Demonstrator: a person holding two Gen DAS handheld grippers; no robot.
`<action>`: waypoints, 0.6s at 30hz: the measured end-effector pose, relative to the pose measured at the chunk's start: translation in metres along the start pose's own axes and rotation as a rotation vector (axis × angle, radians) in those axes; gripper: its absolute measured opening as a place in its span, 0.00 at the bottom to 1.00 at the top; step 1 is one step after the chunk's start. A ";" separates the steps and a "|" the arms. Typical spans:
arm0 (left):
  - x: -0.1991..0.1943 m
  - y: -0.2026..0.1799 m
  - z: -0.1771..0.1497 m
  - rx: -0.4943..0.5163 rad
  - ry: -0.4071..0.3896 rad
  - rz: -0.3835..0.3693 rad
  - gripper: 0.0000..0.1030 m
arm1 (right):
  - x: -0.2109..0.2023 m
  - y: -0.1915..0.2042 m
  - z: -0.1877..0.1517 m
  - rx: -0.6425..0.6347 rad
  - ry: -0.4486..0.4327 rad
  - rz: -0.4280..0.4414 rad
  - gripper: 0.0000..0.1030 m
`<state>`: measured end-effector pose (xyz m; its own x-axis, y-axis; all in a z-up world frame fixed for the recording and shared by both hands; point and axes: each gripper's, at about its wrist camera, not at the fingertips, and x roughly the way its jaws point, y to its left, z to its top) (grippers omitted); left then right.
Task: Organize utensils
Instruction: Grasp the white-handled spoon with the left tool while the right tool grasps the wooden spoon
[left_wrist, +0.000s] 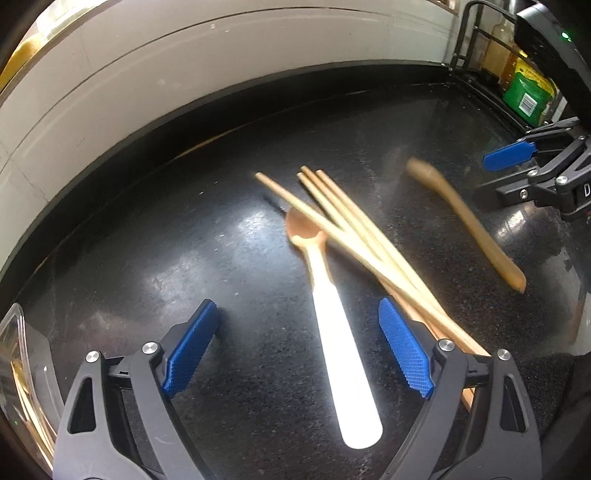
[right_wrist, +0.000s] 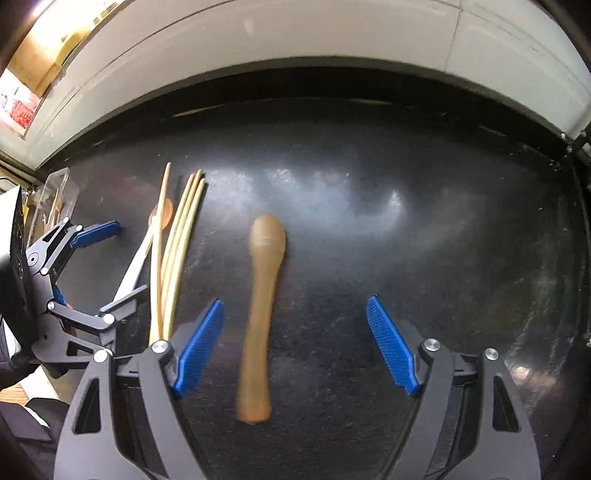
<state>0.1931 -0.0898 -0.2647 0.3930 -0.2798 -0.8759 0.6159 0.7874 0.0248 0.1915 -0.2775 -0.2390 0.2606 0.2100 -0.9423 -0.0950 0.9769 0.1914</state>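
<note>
On the black counter lie a wooden spoon with a white handle (left_wrist: 340, 350), several bamboo chopsticks (left_wrist: 354, 240) crossing over its bowl, and a brown wooden spoon (left_wrist: 469, 225) to the right. My left gripper (left_wrist: 299, 350) is open, its jaws standing either side of the white handle. My right gripper (right_wrist: 295, 347) is open over the brown spoon (right_wrist: 262, 317), whose handle lies between the jaws. The chopsticks (right_wrist: 173, 258) and white-handled spoon (right_wrist: 136, 262) show at left in the right wrist view, with the left gripper (right_wrist: 99, 266) around the handle. The right gripper (left_wrist: 506, 173) shows at the right edge of the left wrist view.
A clear plastic container (left_wrist: 22, 373) with utensils stands at the left edge; it also shows in the right wrist view (right_wrist: 51, 199). A black wire rack (left_wrist: 476, 40) with bottles and a green packet (left_wrist: 528, 96) stands at the back right. A white wall (right_wrist: 295, 40) bounds the counter behind.
</note>
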 end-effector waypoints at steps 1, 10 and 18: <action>-0.001 0.000 -0.001 0.005 -0.001 -0.002 0.84 | 0.002 0.003 0.000 -0.007 0.000 -0.002 0.75; -0.002 -0.008 -0.002 -0.003 -0.035 0.003 0.75 | 0.015 0.027 -0.024 -0.126 -0.067 -0.133 0.64; -0.008 -0.017 -0.001 -0.004 -0.060 0.020 0.30 | 0.012 0.044 -0.035 -0.142 -0.088 -0.110 0.16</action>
<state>0.1787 -0.1003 -0.2591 0.4453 -0.2967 -0.8448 0.6050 0.7953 0.0396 0.1565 -0.2337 -0.2513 0.3597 0.1109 -0.9265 -0.1939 0.9801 0.0420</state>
